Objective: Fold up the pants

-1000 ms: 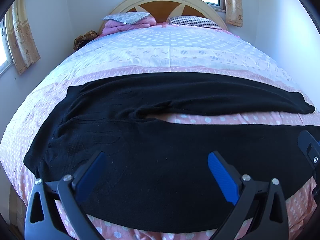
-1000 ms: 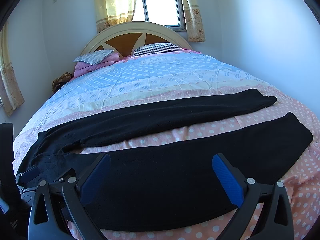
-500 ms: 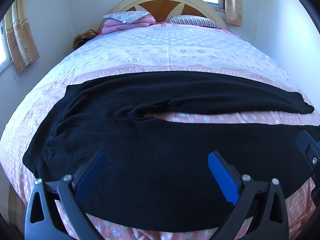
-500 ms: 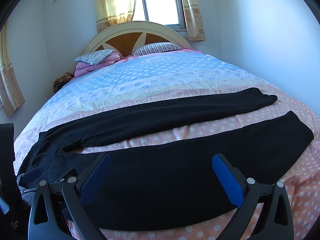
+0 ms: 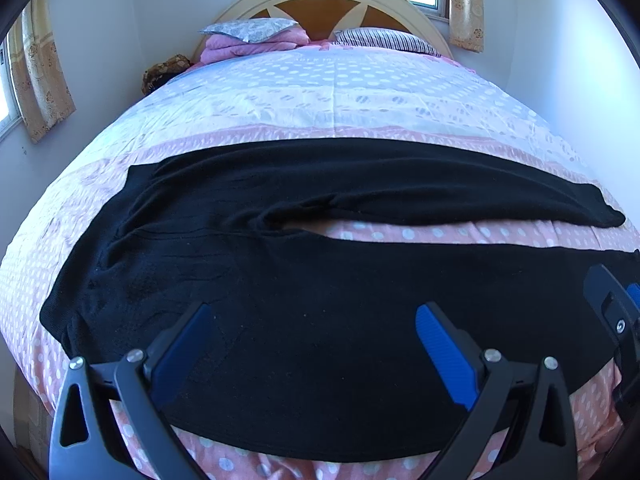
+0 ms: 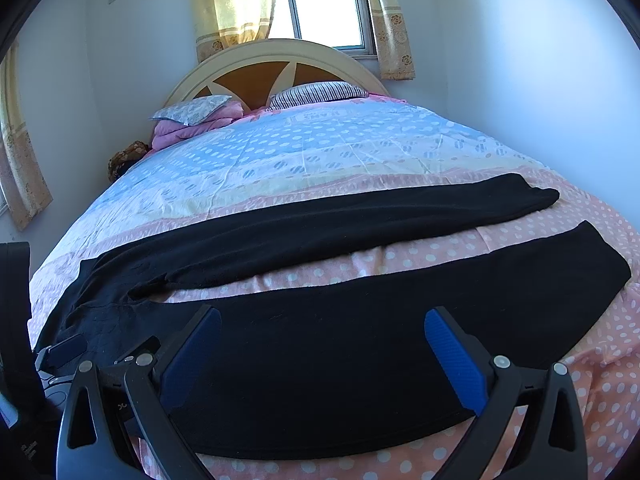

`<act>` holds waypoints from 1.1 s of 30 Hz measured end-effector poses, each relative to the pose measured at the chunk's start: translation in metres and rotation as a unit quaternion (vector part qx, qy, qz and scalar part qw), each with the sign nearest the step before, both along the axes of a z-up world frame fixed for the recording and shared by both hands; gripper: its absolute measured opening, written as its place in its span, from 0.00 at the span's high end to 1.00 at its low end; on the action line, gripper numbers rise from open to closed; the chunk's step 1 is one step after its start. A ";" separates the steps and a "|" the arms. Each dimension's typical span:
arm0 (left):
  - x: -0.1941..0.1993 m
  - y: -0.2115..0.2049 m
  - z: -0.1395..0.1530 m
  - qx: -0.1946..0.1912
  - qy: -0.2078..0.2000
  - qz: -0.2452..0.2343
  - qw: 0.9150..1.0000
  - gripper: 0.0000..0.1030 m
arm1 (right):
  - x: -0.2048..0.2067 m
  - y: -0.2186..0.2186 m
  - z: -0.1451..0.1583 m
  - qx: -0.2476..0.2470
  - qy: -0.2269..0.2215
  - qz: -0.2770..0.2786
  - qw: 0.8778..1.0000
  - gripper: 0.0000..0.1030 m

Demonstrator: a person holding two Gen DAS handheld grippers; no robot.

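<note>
Black pants point(image 5: 304, 280) point(image 6: 340, 340) lie spread flat across the foot of the bed, waistband to the left, both legs running right with a strip of pink sheet between them. My left gripper point(image 5: 312, 332) hovers open above the near leg close to the crotch and hip area. My right gripper point(image 6: 322, 332) is open too, above the middle of the near leg. Neither holds any cloth. The right gripper's body point(image 5: 612, 316) shows at the right edge of the left wrist view, and the left gripper's body point(image 6: 60, 364) at the lower left of the right wrist view.
The bed point(image 5: 332, 92) has a polka-dot sheet, pink near me and pale farther back. Pillows and a folded pink blanket point(image 5: 256, 38) lie by the curved headboard point(image 6: 276, 64). Walls stand close on both sides, with a curtained window point(image 6: 326, 4) behind.
Both grippers have barely shifted; the left wrist view has crept slightly forward over the pants. The pants lie as before.
</note>
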State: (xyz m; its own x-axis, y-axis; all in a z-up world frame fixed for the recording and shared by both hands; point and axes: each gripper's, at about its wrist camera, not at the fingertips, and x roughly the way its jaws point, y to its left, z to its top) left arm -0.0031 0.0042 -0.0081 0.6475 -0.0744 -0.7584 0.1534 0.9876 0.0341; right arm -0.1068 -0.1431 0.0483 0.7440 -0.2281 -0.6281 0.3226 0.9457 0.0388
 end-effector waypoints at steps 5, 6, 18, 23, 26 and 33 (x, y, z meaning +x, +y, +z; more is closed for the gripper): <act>0.000 0.000 0.001 -0.001 -0.001 0.000 1.000 0.00 | 0.000 0.000 -0.001 0.001 0.002 0.002 1.000 0.01; 0.000 0.000 0.001 0.000 -0.001 0.000 1.000 0.00 | 0.000 0.000 -0.001 0.002 0.002 0.002 1.000 0.01; 0.001 0.002 0.000 -0.002 0.002 0.001 1.000 0.00 | 0.003 0.000 -0.002 0.005 0.007 0.003 1.000 0.01; 0.001 0.001 -0.001 -0.001 0.003 0.001 1.000 0.00 | 0.002 0.000 -0.004 0.007 0.008 0.005 1.000 0.01; 0.001 0.002 -0.001 -0.002 0.003 0.002 1.000 0.00 | 0.003 0.000 -0.004 0.008 0.009 0.006 1.000 0.01; 0.003 0.003 -0.005 0.002 0.007 0.002 1.000 0.00 | 0.003 0.003 -0.008 0.008 0.012 0.013 1.000 0.01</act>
State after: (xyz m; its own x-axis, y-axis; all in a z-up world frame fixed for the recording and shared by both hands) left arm -0.0004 0.0069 -0.0135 0.6378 -0.0686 -0.7671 0.1498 0.9880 0.0363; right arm -0.1039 -0.1405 0.0399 0.7343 -0.1997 -0.6487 0.2996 0.9530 0.0457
